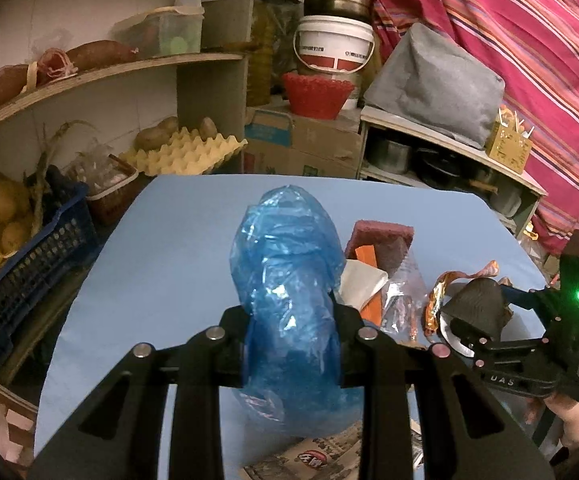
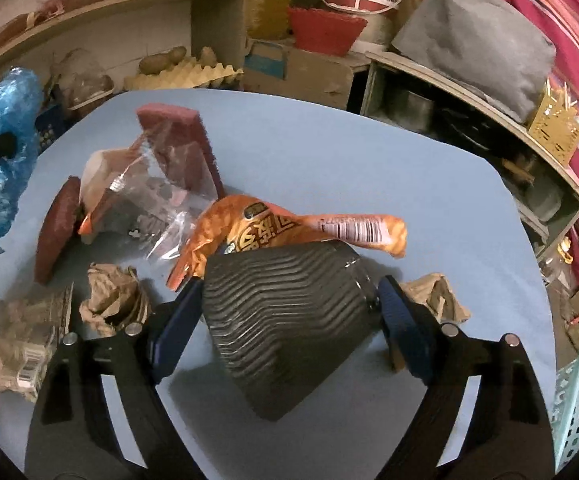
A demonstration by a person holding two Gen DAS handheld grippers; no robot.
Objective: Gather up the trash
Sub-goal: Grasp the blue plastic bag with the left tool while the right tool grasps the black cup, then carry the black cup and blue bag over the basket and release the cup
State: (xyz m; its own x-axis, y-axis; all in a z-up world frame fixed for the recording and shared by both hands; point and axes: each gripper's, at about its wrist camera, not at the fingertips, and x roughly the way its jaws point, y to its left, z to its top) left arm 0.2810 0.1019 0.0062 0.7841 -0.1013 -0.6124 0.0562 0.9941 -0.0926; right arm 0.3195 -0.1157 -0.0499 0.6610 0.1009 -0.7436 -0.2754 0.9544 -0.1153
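Note:
My left gripper [image 1: 293, 320] is shut on a crumpled blue plastic bag [image 1: 285, 248], which it holds upright above the blue table [image 1: 161, 240]. The bag [image 2: 1, 140] also shows at the far left of the right wrist view. My right gripper [image 2: 289, 304] has its blue pads [image 2: 173, 320] against both sides of a dark ribbed paper cup [image 2: 289, 320], tilted rim-right over the table. Behind the cup lie an orange snack wrapper [image 2: 273, 232], a clear plastic bag [image 2: 157, 200], maroon scrub pads [image 2: 177, 140] and crumpled brown paper [image 2: 113, 300].
A flattened paper package [image 2: 21, 340] lies at the table's near left, more brown paper [image 2: 437, 292] by the right finger. A pale teal basket [image 2: 577, 392] stands at the right edge. Shelves with egg trays [image 1: 185, 152] and a blue crate [image 1: 29, 272] border the table.

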